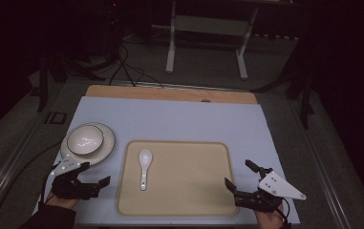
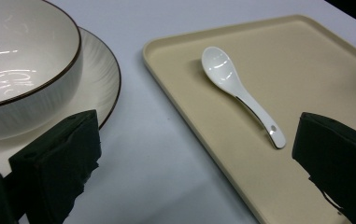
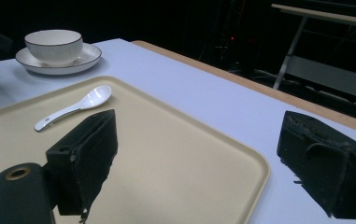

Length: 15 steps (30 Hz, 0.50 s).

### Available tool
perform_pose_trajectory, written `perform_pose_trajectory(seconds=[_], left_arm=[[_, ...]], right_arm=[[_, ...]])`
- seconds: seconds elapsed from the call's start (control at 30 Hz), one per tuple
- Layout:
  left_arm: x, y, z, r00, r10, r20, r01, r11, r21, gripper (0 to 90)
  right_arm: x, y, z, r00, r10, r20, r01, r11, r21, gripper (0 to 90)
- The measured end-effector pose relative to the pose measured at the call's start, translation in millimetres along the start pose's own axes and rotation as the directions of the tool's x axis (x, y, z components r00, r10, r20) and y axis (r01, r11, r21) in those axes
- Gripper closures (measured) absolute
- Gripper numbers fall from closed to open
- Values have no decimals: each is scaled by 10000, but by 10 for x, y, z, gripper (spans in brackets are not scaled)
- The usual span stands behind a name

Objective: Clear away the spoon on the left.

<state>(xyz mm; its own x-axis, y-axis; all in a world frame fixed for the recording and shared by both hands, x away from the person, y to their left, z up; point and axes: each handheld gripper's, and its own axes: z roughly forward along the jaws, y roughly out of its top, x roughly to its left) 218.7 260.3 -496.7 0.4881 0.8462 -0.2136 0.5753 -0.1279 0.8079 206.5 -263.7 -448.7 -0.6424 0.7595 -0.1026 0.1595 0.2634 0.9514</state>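
White ceramic spoon [image 1: 144,167], glossy, with a deep oval scoop and a short flat handle that has a small hole near its end. It lies alone on the left part of the beige tray [image 1: 194,191], scoop away from the person, handle toward them. Bowl [image 1: 85,138] with a dark rim stands on a ribbed plate [image 1: 104,151] left of the tray. Left gripper [image 1: 96,172] spread wide, holding nothing, near the plate. Right gripper [image 1: 239,174] likewise parted and unloaded at the tray's right edge.
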Motion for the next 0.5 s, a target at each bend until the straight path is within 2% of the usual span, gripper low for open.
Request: perform_pose_trajectory(seconds=[0.07,0.5], left_arm=[[13,-7,23,9999,-156,16,156,9998,91,18],[29,-19,50,9997,-215,143,211,9995,247,19]], right_arm=[[-8,-7,7,10000,55,-23,-55,10000,62,122],[-43,-29,30,9994,317,-128,-313,9992,249,122]])
